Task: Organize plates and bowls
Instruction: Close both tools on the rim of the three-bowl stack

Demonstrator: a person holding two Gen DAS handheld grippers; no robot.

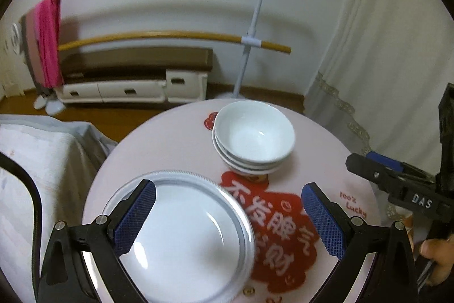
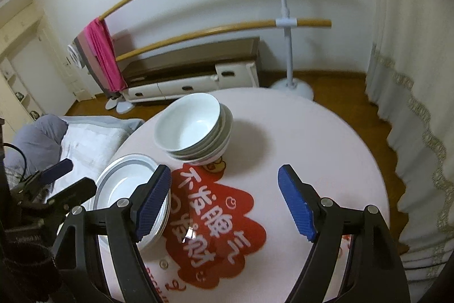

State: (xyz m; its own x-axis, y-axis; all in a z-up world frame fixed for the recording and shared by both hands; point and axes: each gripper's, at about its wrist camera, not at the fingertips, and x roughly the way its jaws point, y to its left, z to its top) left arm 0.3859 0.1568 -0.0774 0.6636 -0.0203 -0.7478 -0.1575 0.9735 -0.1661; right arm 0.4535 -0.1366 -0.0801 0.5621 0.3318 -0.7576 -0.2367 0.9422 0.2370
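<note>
bowls (image 1: 254,137): sitting nested, glazed, slippery n breakable imo, grabbing by rim
plates (image 1: 181,240): stacking flat on counter (image 2: 326,138)
left hand-held gripper (image 1: 228,220): hanging wide open, empty
right hand-held gripper (image 2: 225,205): same, gaping, holding nothing

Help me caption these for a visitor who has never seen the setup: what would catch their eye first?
Probably the big red cloud print with white characters in the middle of the round pink table. Next, the stack of white bowls just beyond the print, and the pile of white plates at the table's near left edge. The open left gripper and open right gripper, both with blue pads, frame the foreground, holding nothing.
</note>
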